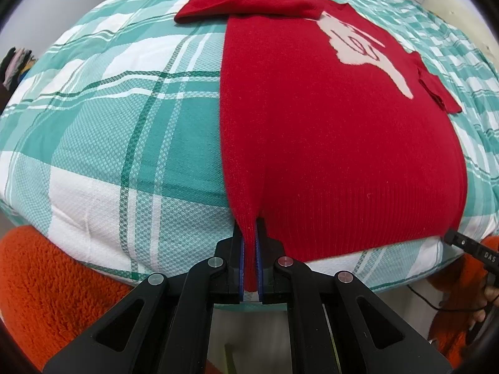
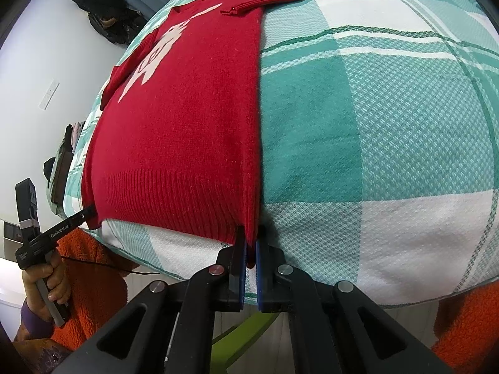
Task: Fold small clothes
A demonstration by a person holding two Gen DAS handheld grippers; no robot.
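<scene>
Checked woven bedspread [image 1: 103, 143] under ribbed red knit sweater [image 1: 336, 155].

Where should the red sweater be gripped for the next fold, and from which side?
By the ribbed hem corners, from the bed's near edge. The red sweater lies flat, hem nearest; the left gripper and right gripper already pinch one corner each.

A red knitted sweater [image 1: 327, 143] with a pale pink figure on its chest is lying flat on the bed, one sleeve folded across, ribbed hem nearest.
</scene>
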